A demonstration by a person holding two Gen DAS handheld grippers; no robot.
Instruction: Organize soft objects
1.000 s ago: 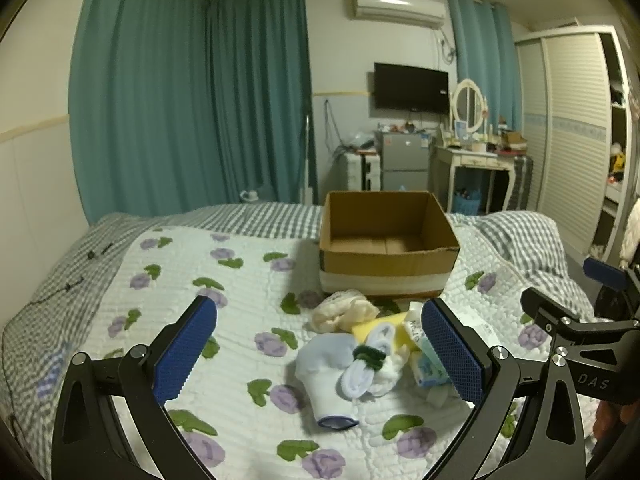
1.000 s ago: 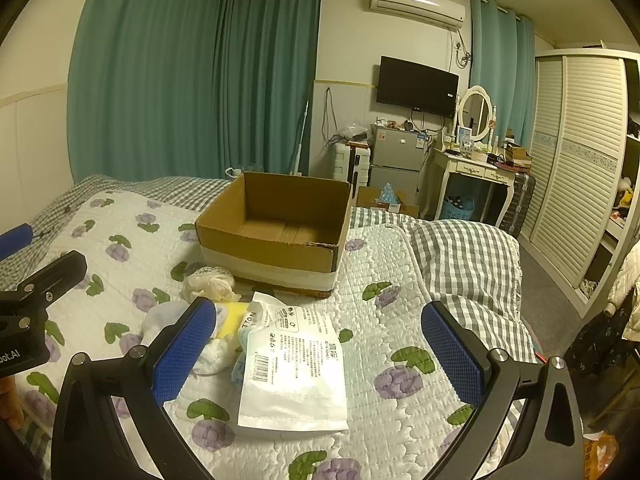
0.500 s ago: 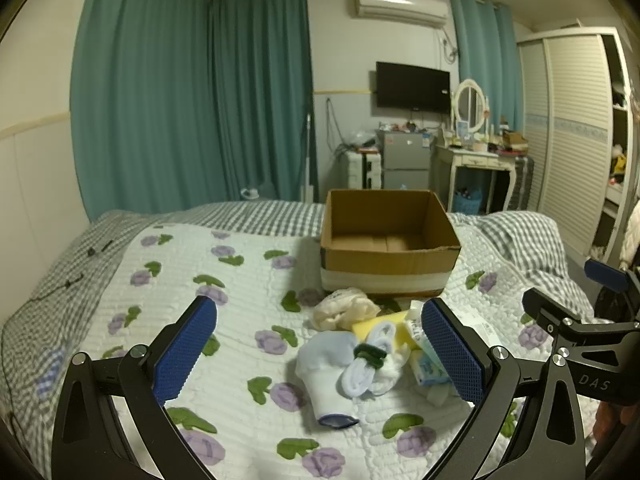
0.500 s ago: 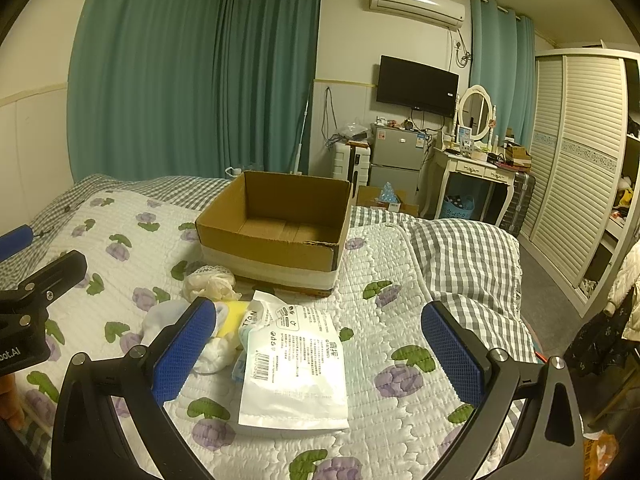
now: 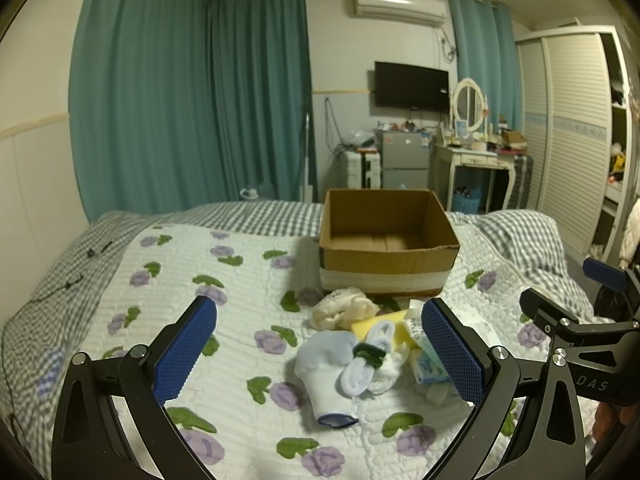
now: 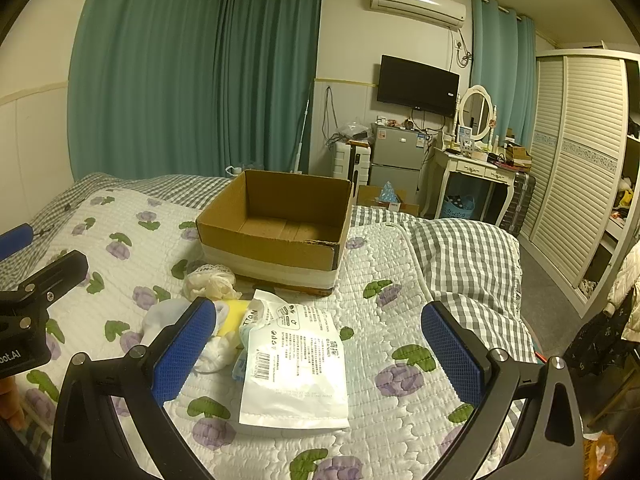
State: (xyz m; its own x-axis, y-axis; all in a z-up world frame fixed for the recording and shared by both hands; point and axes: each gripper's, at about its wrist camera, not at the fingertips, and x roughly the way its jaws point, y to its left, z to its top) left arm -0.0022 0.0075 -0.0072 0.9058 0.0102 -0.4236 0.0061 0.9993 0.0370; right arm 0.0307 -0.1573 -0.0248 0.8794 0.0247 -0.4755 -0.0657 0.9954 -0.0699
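Observation:
A pile of soft things lies on the flowered quilt in front of an empty cardboard box [image 5: 388, 248] [image 6: 276, 232]. In the left wrist view the pile holds a pale blue sock [image 5: 324, 372], a rolled white sock pair with a dark band [image 5: 366, 364], a yellow sponge [image 5: 396, 326], a cream lace cloth [image 5: 344, 312] and a tissue pack [image 5: 428, 366]. The right wrist view shows a white plastic packet [image 6: 296, 364], the sponge [image 6: 230, 316] and the cloth [image 6: 210, 280]. My left gripper [image 5: 320, 354] hovers open over the socks. My right gripper [image 6: 316, 354] hovers open over the packet. Neither holds anything.
The bed has a grey checked cover [image 6: 460, 256] on its right and far sides, with the bed edge and floor beyond. Teal curtains [image 5: 192, 100], a small fridge [image 5: 404, 156], a dressing table [image 5: 472, 160] and a wardrobe [image 5: 576, 128] stand behind. The right gripper's body [image 5: 580, 340] shows at the right edge.
Almost nothing has moved. Both grippers stay open and hover in the same spots; the left view has shifted very slightly.

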